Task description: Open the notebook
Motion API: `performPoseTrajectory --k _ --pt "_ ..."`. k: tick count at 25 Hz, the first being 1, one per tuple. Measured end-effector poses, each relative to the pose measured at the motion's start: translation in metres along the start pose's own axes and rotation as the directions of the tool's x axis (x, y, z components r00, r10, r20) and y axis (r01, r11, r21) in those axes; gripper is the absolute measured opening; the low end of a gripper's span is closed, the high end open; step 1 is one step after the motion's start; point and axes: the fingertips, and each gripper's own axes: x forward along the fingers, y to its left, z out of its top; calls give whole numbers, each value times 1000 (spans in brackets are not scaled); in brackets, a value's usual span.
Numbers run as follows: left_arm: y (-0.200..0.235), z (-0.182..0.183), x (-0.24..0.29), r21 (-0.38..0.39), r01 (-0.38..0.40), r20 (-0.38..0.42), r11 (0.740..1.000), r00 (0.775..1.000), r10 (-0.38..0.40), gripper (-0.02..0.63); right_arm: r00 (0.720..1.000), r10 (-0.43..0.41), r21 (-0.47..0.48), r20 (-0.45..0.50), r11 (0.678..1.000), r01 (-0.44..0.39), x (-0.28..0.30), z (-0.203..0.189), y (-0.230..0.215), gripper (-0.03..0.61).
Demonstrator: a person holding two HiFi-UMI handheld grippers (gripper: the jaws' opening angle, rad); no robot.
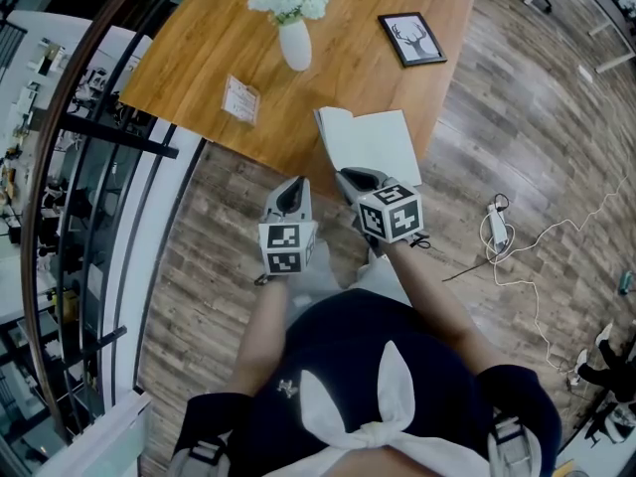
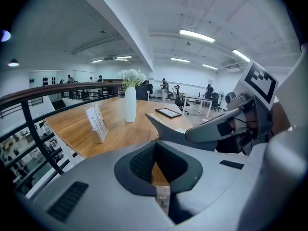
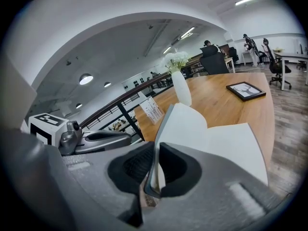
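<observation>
The notebook (image 1: 378,145) lay at the near edge of the counter (image 1: 199,58). Its left cover (image 3: 175,124) was raised nearly upright, pinched between the narrow jaws of the right gripper (image 3: 155,177). The left gripper (image 2: 159,170) hovered just beside it, off the counter's edge, with its jaws slightly apart and empty. Farther back stood a white vase (image 1: 295,46), a card stand (image 1: 240,99) and a framed picture (image 1: 411,39).

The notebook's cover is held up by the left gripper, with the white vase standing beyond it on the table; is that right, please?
Not quite: it is the right gripper whose jaws pinch the notebook's cover, as the right gripper view shows; the left gripper holds nothing. The white vase does stand beyond it on the table.
</observation>
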Motion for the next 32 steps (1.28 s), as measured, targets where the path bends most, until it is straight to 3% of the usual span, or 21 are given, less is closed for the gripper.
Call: performPoseTrajectory --k 32 --pt "31 -5 3 43 33 -30 999 999 -32 17 999 -29 -3 -36 1000 29 37 -19 17 37"
